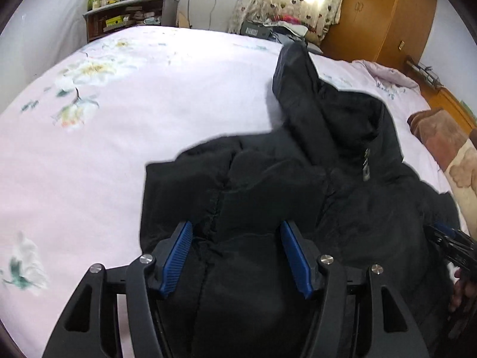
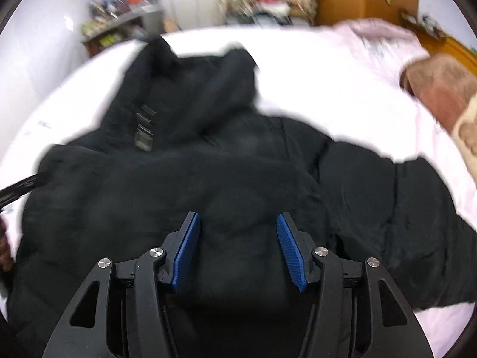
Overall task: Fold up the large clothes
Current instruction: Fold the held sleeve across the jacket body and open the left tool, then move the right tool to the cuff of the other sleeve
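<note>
Left gripper (image 1: 237, 253) and right gripper (image 2: 237, 249) hovered agape over black puffer jacket (image 1: 298, 197), nothing pinched. Jacket lay spread on bed (image 1: 149, 119). Bulky, soft, likely slippery; grab hem or seams.

We see a matt black padded cloth jacket (image 1: 342, 208) on the bed's smooth pink floral sheet (image 1: 149, 104); ribbed blue plastic fingers (image 1: 179, 256), glossy wooden wardrobe (image 1: 384, 15).
</note>
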`<action>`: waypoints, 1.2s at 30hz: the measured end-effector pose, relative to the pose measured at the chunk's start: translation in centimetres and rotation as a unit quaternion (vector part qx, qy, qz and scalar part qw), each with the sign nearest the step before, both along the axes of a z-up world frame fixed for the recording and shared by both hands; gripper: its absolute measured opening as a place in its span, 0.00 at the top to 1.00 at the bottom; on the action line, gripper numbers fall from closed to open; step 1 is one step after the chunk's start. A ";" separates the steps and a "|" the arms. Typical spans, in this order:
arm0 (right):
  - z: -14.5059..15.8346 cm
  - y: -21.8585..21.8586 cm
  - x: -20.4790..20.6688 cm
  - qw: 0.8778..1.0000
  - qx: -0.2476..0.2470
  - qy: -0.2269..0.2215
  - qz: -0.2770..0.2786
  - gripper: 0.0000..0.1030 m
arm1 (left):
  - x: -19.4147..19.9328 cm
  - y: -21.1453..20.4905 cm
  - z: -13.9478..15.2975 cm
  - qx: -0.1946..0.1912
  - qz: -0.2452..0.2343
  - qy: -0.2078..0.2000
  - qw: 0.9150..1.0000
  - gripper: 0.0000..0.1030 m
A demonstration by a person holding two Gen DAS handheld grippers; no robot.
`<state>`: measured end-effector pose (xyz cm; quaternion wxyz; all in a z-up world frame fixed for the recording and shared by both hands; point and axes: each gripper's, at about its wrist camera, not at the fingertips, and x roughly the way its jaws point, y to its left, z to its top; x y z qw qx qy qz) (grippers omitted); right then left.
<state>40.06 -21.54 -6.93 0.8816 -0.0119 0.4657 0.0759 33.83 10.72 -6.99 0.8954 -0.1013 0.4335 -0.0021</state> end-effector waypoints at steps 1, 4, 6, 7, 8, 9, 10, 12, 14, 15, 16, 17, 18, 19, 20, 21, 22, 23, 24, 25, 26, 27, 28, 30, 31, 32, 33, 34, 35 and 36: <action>-1.6 -0.5 0.1 1.000 0.009 0.018 -0.005 0.47 | -0.2 -0.2 -0.3 0.001 -0.003 -0.005 1.000 0.36; -3.3 -0.6 -1.4 1.000 0.008 0.022 -0.001 0.48 | -0.4 0.0 -1.0 0.004 -0.009 -0.013 1.000 0.36; -3.5 -0.7 -1.9 1.000 0.012 0.021 -0.004 0.48 | -0.2 -0.1 -1.2 0.001 -0.010 -0.011 1.000 0.36; -3.5 -0.9 -1.9 1.000 0.017 0.024 -0.006 0.48 | -0.2 0.0 -1.2 0.002 -0.011 -0.010 1.000 0.36; -3.4 -1.0 -1.9 0.999 0.020 0.029 -0.007 0.48 | -0.4 0.0 -0.8 0.006 -0.012 -0.006 1.000 0.36; -3.1 -0.9 -1.9 0.999 0.017 0.033 -0.006 0.47 | -0.2 -0.2 -0.4 0.010 -0.013 -0.004 1.000 0.36; -2.6 -1.0 -2.1 0.999 0.013 0.034 -0.006 0.47 | -0.4 -0.1 0.1 0.010 -0.014 -0.005 1.000 0.37; -0.8 -1.1 -2.8 1.000 0.017 0.017 -0.006 0.48 | -1.2 0.2 1.7 -0.005 -0.020 -0.028 0.999 0.37; 0.5 -1.7 -3.6 0.999 0.032 0.000 -0.010 0.48 | -2.0 0.4 2.3 0.000 -0.022 -0.039 0.999 0.37; 0.2 -1.9 -4.0 0.999 0.035 0.004 -0.016 0.48 | -2.1 0.4 1.9 0.003 -0.022 -0.033 0.999 0.37; -0.7 -2.1 -4.0 0.999 0.035 0.019 -0.016 0.48 | -2.0 0.4 1.0 0.004 -0.020 -0.014 1.000 0.37; -1.7 -2.0 -3.8 0.999 0.035 0.034 -0.014 0.48 | -1.9 0.3 -0.2 0.006 -0.021 0.008 1.000 0.36; -2.5 -2.1 -3.6 0.998 0.036 0.046 -0.013 0.48 | -2.0 0.2 -0.9 0.012 -0.022 0.017 1.000 0.36; -2.3 -2.2 -3.8 0.998 0.037 0.046 -0.019 0.48 | -2.3 0.0 -0.7 0.021 -0.021 0.018 0.999 0.37; -1.8 -2.2 -4.0 0.998 0.035 0.043 -0.024 0.48 | -2.9 -0.3 0.0 0.027 -0.021 0.015 0.999 0.38; -0.9 -2.0 -4.6 0.998 0.032 0.037 -0.025 0.48 | -3.3 -0.5 0.6 0.026 -0.022 0.013 0.999 0.38; -0.2 -1.8 -5.2 0.999 0.031 0.033 -0.021 0.48 | -4.0 -0.7 1.2 0.025 -0.024 0.011 0.999 0.38; 0.5 -1.7 -5.9 0.999 0.028 0.029 -0.020 0.48 | -5.0 -1.0 2.1 0.027 -0.025 0.007 0.999 0.38; 1.2 -1.7 -6.7 0.999 0.026 0.025 -0.021 0.48 | -5.8 -1.3 2.8 0.028 -0.026 0.004 0.999 0.38; 2.0 -1.8 -7.7 0.999 0.027 0.021 -0.022 0.48 | -6.6 -1.5 3.5 0.026 -0.027 -0.001 0.999 0.38; 2.5 -2.1 -8.5 0.999 0.031 0.017 -0.021 0.48 | -7.7 -1.8 4.4 0.021 -0.028 -0.007 0.999 0.38; 3.4 -2.3 -9.5 0.999 0.036 0.011 -0.019 0.48 | -9.0 -2.3 5.3 0.019 -0.030 -0.013 0.999 0.38; 4.5 -2.5 -11.2 0.999 0.035 0.003 -0.020 0.48 | -10.4 -2.7 6.2 0.018 -0.030 -0.020 0.999 0.38; 6.2 -2.7 -13.5 0.999 0.036 -0.011 -0.023 0.48 | -12.7 -3.3 7.4 0.015 -0.028 -0.026 0.999 0.38; 6.9 -3.0 -14.9 0.999 0.040 -0.018 -0.024 0.48 | -13.8 -3.8 8.1 0.016 -0.026 -0.026 0.999 0.38; 7.4 -2.8 -15.3 0.999 0.042 -0.021 -0.022 0.48 | -15.3 -4.3 8.9 0.014 -0.026 -0.030 0.999 0.38; 8.2 -3.1 -16.9 0.998 0.043 -0.027 -0.023 0.48 | -16.4 -4.8 9.5 0.015 -0.027 -0.034 0.999 0.38; 9.0 -3.4 -18.2 0.998 0.044 -0.033 -0.025 0.48 | -17.4 -5.4 10.0 0.018 -0.028 -0.036 0.999 0.38; 9.6 -3.5 -19.2 0.998 0.045 -0.037 -0.026 0.48 | -18.8 -5.9 10.5 0.019 -0.027 -0.037 0.999 0.38; 10.2 -3.6 -20.3 0.998 0.046 -0.041 -0.027 0.48 | -19.8 -6.3 10.9 0.018 -0.028 -0.039 0.999 0.38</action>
